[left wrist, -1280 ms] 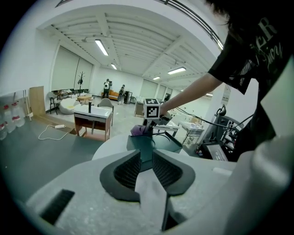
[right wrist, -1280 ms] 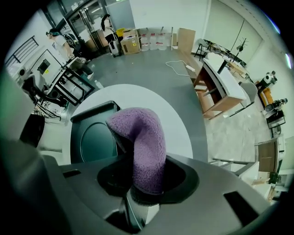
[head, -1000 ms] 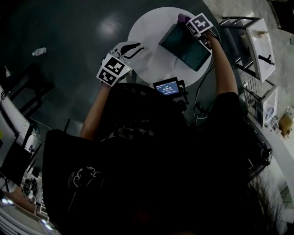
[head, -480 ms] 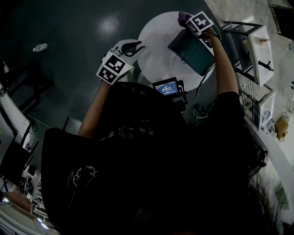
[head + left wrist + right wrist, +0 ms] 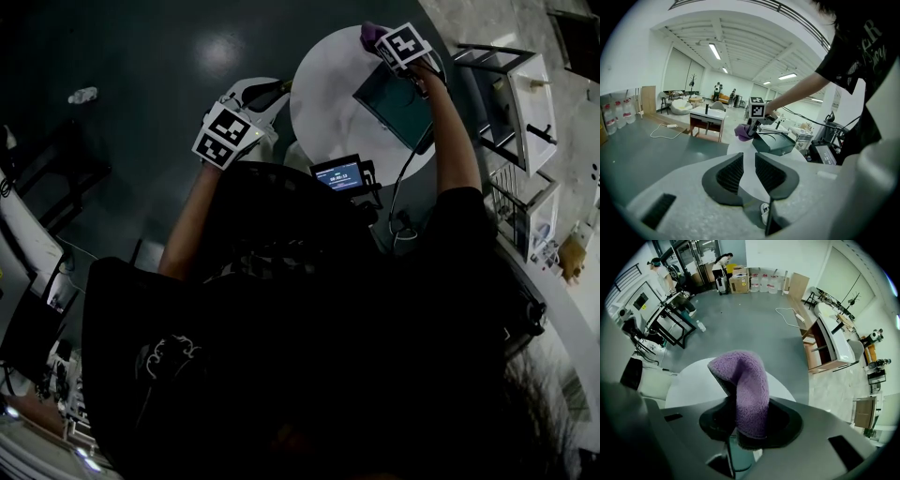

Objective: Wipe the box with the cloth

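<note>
On my screens the left gripper [image 5: 749, 165] has a pale grey shell and black ribbed pads [image 5: 730, 174]. The right gripper [image 5: 751, 423] has a darker grey shell, black around the jaws. Each one carries a white cube with black square markers, the left cube [image 5: 225, 137] and the right cube [image 5: 405, 45]. The person wears a black T-shirt [image 5: 309, 309] with short sleeves and a white print [image 5: 173, 361]. A thin dark cable [image 5: 403, 173] leaves the right gripper.
</note>
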A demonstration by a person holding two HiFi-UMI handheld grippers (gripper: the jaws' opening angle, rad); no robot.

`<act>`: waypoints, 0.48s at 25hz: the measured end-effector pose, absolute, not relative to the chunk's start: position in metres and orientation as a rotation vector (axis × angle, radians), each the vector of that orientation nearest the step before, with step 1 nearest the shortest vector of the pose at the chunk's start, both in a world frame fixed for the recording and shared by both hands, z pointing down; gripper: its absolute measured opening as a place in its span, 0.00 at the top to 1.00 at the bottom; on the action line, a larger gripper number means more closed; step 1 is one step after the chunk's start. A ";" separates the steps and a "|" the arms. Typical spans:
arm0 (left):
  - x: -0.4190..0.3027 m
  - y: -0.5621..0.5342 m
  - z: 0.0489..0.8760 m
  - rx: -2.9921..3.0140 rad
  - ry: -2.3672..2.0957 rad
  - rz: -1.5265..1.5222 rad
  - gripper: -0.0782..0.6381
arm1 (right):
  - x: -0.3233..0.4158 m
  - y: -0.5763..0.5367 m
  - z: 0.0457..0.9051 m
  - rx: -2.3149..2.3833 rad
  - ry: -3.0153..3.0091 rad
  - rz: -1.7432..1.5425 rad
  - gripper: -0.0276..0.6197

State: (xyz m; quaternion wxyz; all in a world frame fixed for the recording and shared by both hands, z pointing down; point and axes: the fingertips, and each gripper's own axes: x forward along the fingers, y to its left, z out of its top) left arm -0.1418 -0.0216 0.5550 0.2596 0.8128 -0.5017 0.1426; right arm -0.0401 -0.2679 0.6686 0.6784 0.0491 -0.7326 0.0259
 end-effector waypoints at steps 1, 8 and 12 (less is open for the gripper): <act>-0.143 -0.022 0.555 2.202 -1.359 0.384 0.79 | -0.041 -0.265 0.668 0.109 -1.650 0.061 0.79; -0.150 -0.018 0.552 2.247 -1.322 0.386 0.79 | -0.044 -0.229 0.671 0.092 -1.638 0.124 0.79; -0.153 -0.020 0.549 2.276 -1.294 0.386 0.79 | -0.039 -0.209 0.674 0.094 -1.632 0.148 0.79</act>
